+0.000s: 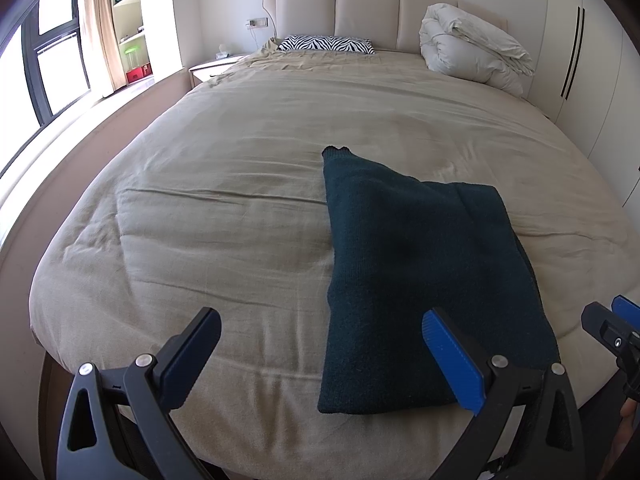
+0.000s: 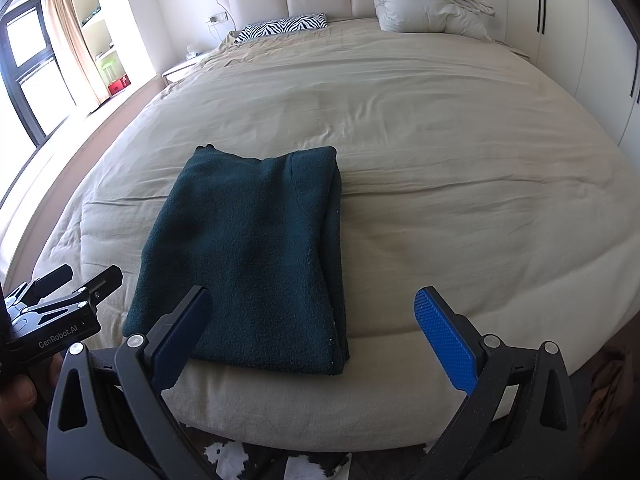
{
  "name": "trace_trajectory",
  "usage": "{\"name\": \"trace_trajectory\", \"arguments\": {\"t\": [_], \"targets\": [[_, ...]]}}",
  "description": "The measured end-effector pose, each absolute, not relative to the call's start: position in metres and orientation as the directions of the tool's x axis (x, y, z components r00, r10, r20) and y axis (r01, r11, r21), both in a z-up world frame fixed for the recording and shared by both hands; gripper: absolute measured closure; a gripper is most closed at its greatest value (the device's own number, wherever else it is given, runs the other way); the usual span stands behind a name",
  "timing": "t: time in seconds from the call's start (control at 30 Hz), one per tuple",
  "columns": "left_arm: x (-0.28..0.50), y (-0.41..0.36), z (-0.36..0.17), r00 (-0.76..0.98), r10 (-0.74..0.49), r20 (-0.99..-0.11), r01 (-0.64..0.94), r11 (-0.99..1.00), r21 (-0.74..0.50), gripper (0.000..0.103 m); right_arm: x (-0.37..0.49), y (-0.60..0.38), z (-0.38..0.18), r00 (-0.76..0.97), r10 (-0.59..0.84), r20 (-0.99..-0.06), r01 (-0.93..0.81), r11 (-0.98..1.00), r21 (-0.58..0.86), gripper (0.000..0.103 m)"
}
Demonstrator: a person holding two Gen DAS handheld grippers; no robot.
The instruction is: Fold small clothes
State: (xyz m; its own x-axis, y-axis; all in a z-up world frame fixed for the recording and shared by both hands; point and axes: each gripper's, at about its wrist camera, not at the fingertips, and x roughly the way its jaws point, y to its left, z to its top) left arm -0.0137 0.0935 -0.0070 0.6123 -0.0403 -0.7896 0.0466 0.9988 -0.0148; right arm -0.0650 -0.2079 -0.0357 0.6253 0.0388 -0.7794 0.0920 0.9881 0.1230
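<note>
- Dark green knit, a folded sweater (image 1: 420,276) lies flat on the bed (image 1: 240,200), near the foot edge, in a rough rectangle with one narrow end pointing toward the headboard (image 1: 360,4).
- In the left wrist view the left tool (image 1: 324,356) hangs just off the foot of the bed with its fingers spread wide and nothing between them; the sweater lies ahead and to the right, and the tool's blue-padded right finger overlaps the sweater's near corner in the picture, though contact cannot be told.
- In the right wrist view the right tool (image 2: 316,336) is also spread wide and holds nothing; the sweater (image 2: 248,256) sits ahead and slightly to the left, its near edge appearing between the fingers, with the left finger overlapping that edge.
- The right tool shows at the far right edge of the left view, and the left tool (image 2: 76,284) shows at the lower left of the right view, beside the sweater and apart from it.
- Far ahead of both tools, a zebra-print pillow (image 1: 326,44) lies against the headboard, and a bundled white duvet (image 1: 472,48) sits to its right.
- To the left of the tools stand a window (image 1: 52,60), a beige curtain (image 1: 100,28) and open shelves (image 1: 128,12).
- A nightstand (image 1: 212,66) stands beside the bed's far left corner.
</note>
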Motion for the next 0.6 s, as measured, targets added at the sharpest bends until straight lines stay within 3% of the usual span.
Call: {"name": "trace_trajectory", "arguments": {"t": [0.6], "targets": [[-0.0124,0.0946,-0.0089,0.608,-0.041,-0.793,0.050,0.999,-0.013,0.000,-0.0641,-0.2073,-0.0402,0.620,0.040,-0.783,0.095,0.988,0.126,0.000]]}}
